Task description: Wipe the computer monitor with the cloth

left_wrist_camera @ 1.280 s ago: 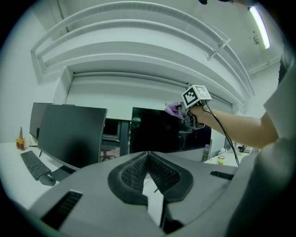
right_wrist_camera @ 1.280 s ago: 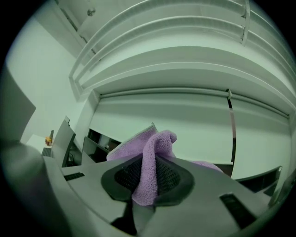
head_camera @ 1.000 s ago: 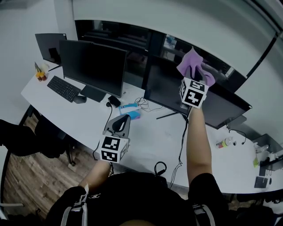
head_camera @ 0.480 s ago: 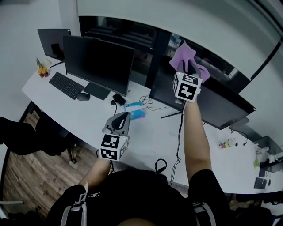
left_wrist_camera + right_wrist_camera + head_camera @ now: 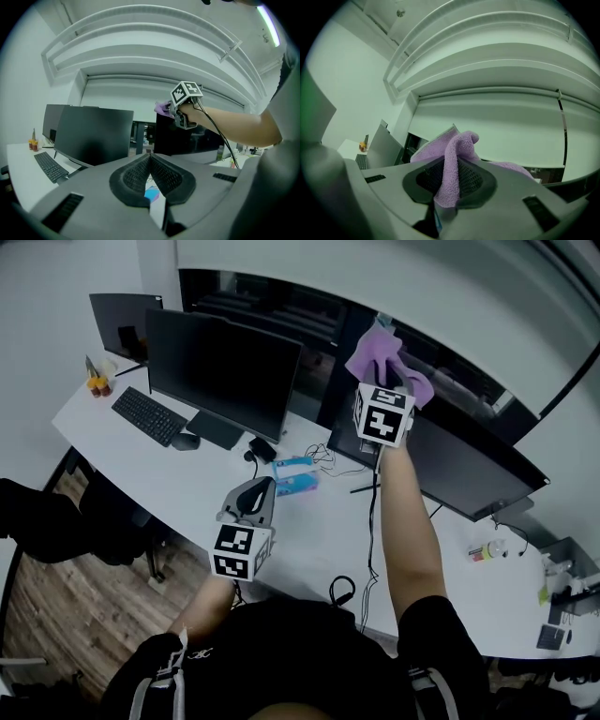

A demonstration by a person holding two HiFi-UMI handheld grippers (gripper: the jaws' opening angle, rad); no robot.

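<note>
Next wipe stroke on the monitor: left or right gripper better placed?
Right. The right gripper is shut on the purple cloth and is held up at the top edge of the monitor. The left gripper is shut, empty, and low over the desk.

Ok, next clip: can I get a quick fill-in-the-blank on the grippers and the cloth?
The right gripper is shut on a ____ cloth.
The jaws of the left gripper are ____, with nothing between them.
The cloth is up by the top edge of the monitor on the person's ____.
Missing words: purple; shut; right.
</note>
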